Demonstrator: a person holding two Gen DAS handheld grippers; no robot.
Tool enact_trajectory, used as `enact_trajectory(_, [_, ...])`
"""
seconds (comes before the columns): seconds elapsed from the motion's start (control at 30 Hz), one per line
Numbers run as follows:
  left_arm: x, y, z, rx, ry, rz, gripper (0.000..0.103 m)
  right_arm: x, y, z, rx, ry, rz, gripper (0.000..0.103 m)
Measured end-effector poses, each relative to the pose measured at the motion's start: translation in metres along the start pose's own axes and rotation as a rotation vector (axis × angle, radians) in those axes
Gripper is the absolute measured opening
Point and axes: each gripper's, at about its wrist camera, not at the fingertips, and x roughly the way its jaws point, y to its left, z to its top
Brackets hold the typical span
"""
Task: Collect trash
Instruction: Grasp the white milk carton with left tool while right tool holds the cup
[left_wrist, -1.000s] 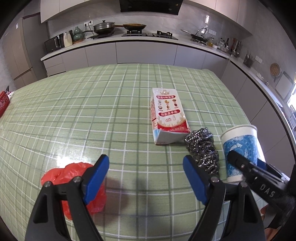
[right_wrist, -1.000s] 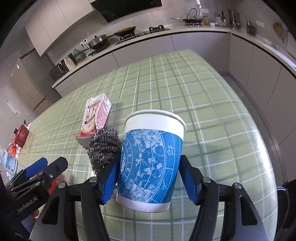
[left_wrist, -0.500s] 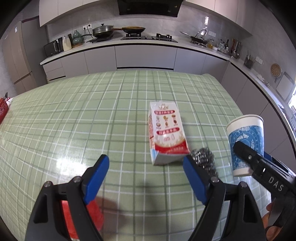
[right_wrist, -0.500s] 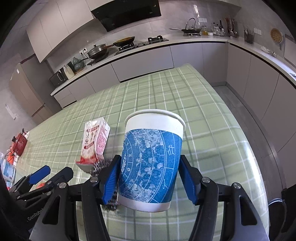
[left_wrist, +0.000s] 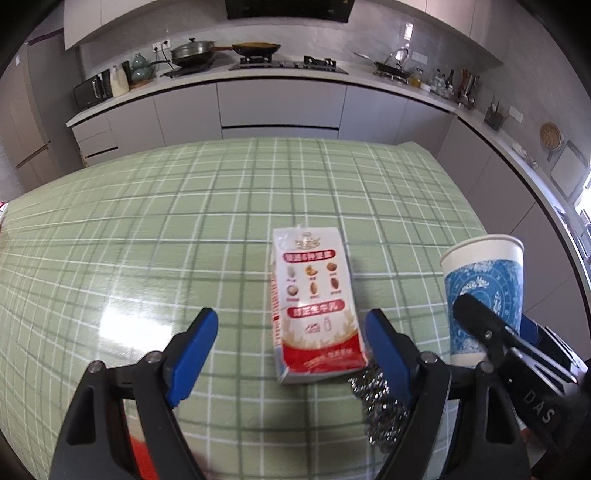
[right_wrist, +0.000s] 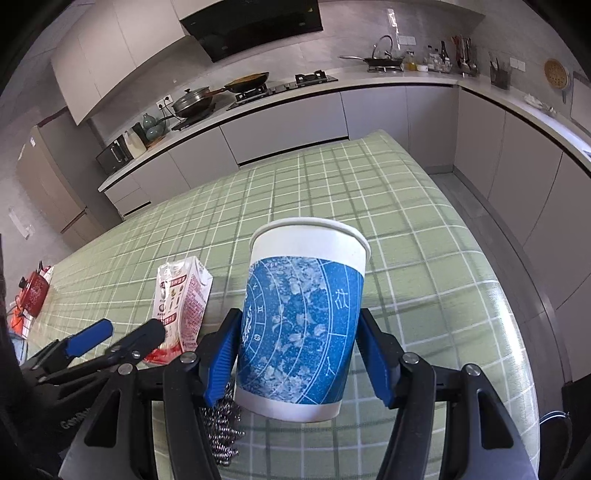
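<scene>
My right gripper (right_wrist: 297, 354) is shut on a blue and white paper cup (right_wrist: 301, 314) and holds it upright above the green checked table (right_wrist: 406, 229); the cup also shows in the left wrist view (left_wrist: 484, 295). My left gripper (left_wrist: 291, 354) is open and empty, above the near end of a red and white milk carton (left_wrist: 314, 306) lying flat. The carton also shows in the right wrist view (right_wrist: 183, 299). A steel wool scrubber (left_wrist: 380, 410) lies by the right finger. A red plastic bag (left_wrist: 142, 458) peeks out below the left finger.
The table's right edge (right_wrist: 517, 280) drops to the floor beside grey cabinets. A kitchen counter (left_wrist: 280, 74) with pans runs along the back. A red object (right_wrist: 35, 293) sits at the table's far left.
Both grippers have risen and drawn back. The cup has come up off the table. The left gripper now frames the carton, and the red bag has slid almost out of view.
</scene>
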Motion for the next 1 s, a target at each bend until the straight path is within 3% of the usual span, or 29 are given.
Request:
enact_trajectory(0.4, [0.028, -0.006, 0.011, 0.005, 0.041, -0.024, 0.083, 0.015, 0.001, 0.012, 0.014, -0.001, -0.035, 0.063])
enact_trajectory(0.43, [0.030, -0.006, 0.010, 0.007, 0.045, -0.028, 0.082, 0.015, 0.000, 0.011, 0.015, 0.000, -0.038, 0.063])
enact_trajectory(0.53, [0.034, 0.000, 0.006, -0.003, 0.054, -0.050, 0.055, 0.018, -0.002, 0.011, 0.018, 0.005, -0.044, 0.063])
enact_trajectory(0.67, [0.031, 0.001, 0.004, -0.009, 0.033, -0.054, 0.049, 0.020, -0.004, 0.010, 0.025, 0.008, -0.039, 0.063])
enact_trajectory(1.0, [-0.011, 0.029, -0.009, -0.033, -0.066, -0.059, 0.049, 0.007, 0.001, 0.010, 0.016, -0.021, -0.020, 0.063])
